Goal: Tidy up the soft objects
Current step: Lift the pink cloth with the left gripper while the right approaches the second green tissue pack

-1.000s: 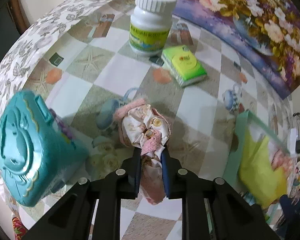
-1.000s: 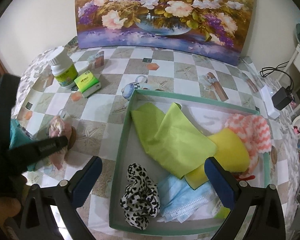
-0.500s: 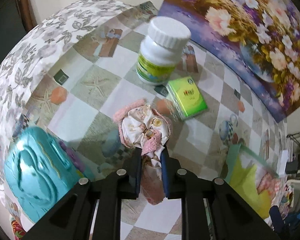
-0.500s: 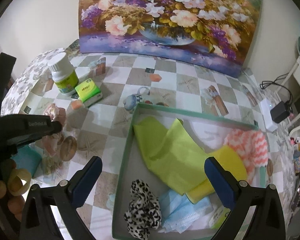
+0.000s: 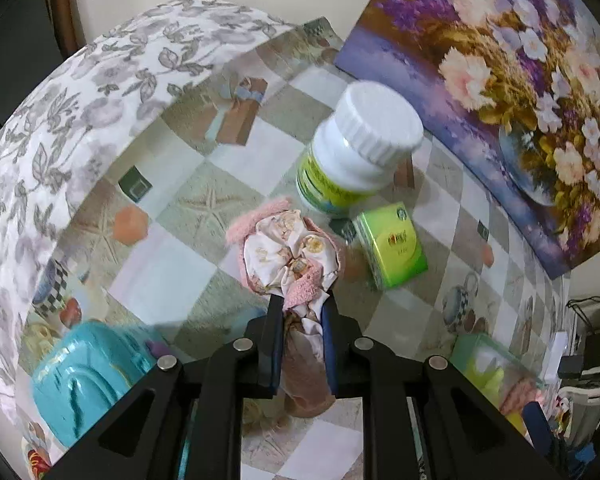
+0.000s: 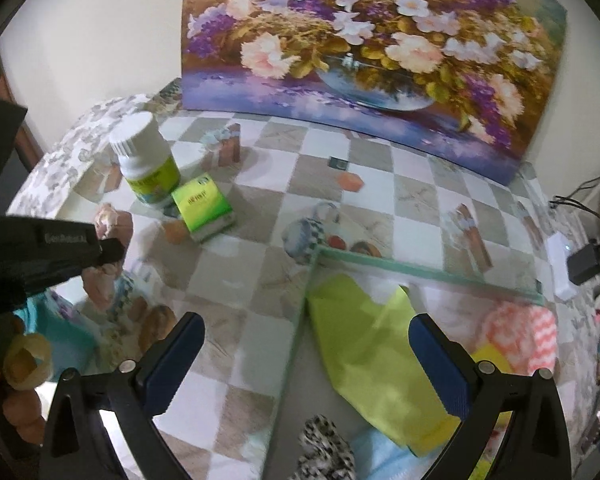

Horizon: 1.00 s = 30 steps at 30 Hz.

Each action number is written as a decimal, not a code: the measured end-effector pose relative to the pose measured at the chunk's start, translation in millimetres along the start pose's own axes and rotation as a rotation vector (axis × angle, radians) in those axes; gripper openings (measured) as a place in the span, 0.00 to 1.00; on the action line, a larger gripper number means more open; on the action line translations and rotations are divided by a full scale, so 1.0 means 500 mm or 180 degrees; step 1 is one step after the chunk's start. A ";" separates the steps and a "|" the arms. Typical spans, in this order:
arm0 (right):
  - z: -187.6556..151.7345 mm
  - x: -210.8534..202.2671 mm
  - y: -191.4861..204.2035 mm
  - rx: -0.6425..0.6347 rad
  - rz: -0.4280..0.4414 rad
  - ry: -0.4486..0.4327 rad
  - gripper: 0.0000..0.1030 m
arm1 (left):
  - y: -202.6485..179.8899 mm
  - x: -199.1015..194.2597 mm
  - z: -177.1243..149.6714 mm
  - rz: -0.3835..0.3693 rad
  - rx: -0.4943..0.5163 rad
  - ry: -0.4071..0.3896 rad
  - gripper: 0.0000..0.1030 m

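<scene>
Your left gripper (image 5: 302, 308) pinches a pink, fleece-edged fabric scrunchie (image 5: 288, 254), its jaws narrowed on the puckered cloth, lifted above the checkered counter (image 5: 168, 276) near a white pill bottle (image 5: 356, 148) and a green tissue pack (image 5: 392, 244). Your right gripper (image 6: 306, 360) hangs with jaws wide and empty over the edge of the green-rimmed tray (image 6: 420, 270). Carry the scrunchie well clear of the rim, then release it on bare tray floor beside the folded lime cloth (image 6: 364, 344).
</scene>
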State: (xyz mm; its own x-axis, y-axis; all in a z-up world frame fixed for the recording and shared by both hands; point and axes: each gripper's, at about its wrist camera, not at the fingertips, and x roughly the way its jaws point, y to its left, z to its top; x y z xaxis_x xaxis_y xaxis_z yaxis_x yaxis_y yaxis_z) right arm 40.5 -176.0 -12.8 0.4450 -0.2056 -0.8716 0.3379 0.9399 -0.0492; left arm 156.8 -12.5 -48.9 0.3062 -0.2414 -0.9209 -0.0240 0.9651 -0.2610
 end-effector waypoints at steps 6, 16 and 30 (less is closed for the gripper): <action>0.052 0.029 0.020 -0.0004 0.0169 0.0019 1.00 | 0.017 -0.009 0.024 0.0004 -0.0068 -0.0053 0.17; 0.109 0.093 0.072 -0.0315 0.0173 0.0115 1.00 | 0.056 -0.017 0.057 0.0007 -0.0194 -0.0107 0.17; 0.141 0.182 0.148 -0.0660 0.0295 0.0251 0.96 | 0.086 0.020 0.072 -0.0015 -0.0315 0.0009 0.17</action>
State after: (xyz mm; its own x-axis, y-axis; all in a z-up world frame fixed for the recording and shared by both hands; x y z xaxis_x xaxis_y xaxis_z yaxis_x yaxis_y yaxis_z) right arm 164.6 -144.3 -61.6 0.3971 -0.1016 -0.9121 0.1175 0.9913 -0.0592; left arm 193.0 30.0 -59.1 0.3037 -0.2464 -0.9203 -0.1164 0.9491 -0.2925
